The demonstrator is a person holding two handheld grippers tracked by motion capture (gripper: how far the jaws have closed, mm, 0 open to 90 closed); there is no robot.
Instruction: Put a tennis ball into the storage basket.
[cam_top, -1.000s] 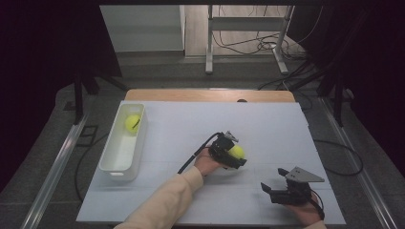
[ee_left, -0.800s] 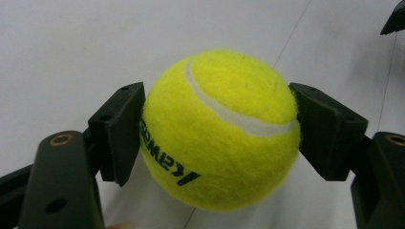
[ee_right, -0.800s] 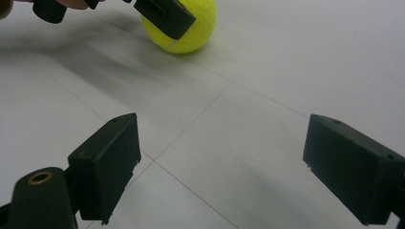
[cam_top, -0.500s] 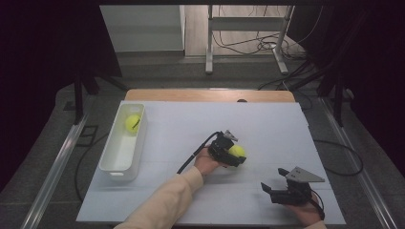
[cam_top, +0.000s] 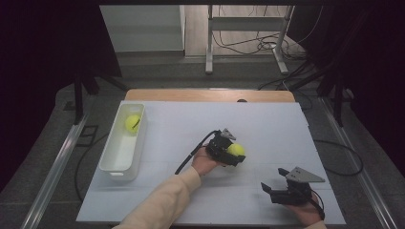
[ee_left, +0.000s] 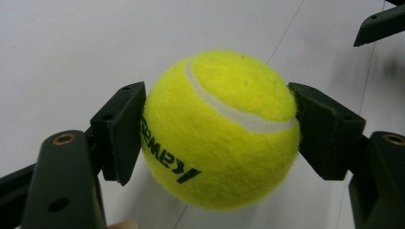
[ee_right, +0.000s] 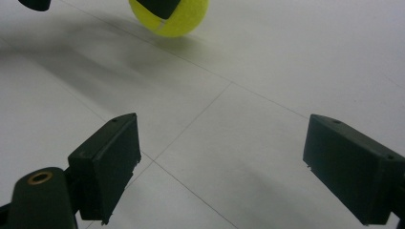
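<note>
Your left gripper clamps a yellow tennis ball between both jaws, near the middle of the white surface. Your right gripper rests near the front edge, jaws wide apart and empty. A second ball lies in the white bin at left.

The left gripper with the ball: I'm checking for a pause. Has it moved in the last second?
No. The left gripper holds the tennis ball at the same spot relative to the white bin.

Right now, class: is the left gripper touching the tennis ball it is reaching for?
Touching. In the left gripper view, both pads of the left gripper press against opposite sides of the tennis ball, with no gap.
</note>
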